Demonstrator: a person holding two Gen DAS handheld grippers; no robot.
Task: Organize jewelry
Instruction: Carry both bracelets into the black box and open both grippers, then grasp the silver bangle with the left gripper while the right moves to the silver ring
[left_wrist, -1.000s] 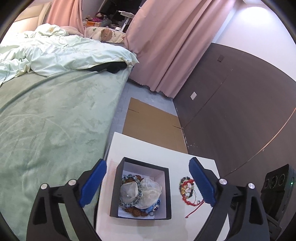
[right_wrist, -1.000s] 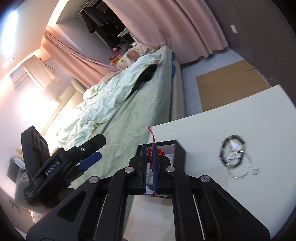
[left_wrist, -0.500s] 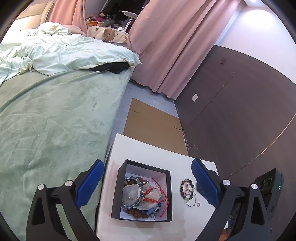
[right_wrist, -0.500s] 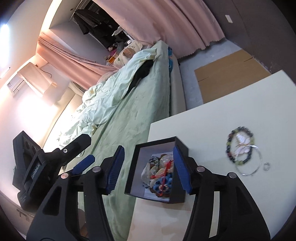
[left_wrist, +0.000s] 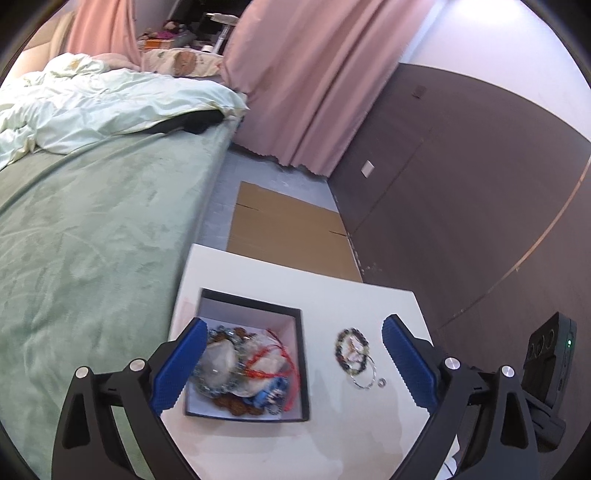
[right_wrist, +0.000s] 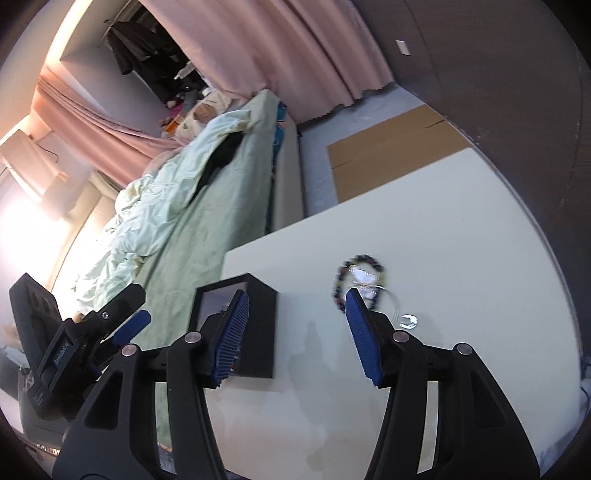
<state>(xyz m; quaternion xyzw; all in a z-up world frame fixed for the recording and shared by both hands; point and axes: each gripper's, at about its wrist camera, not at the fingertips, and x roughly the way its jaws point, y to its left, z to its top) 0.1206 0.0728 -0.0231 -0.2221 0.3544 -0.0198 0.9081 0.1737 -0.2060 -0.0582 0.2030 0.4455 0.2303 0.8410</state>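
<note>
With both sets of jaws open and empty, the beaded bracelet (right_wrist: 360, 280) at frame centre on the bench (right_wrist: 461, 236) looks light, limp and slippery, best pinched across its bead strand.

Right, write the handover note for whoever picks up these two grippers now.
Left gripper: open, empty, over the black box.
Right gripper: open, empty, over the white table between box and loose jewelry.
Done: red cord bracelet lies in the box with other pieces.
Left: dark beaded bracelet, thin bangle and small ring lie beside the box.
</note>
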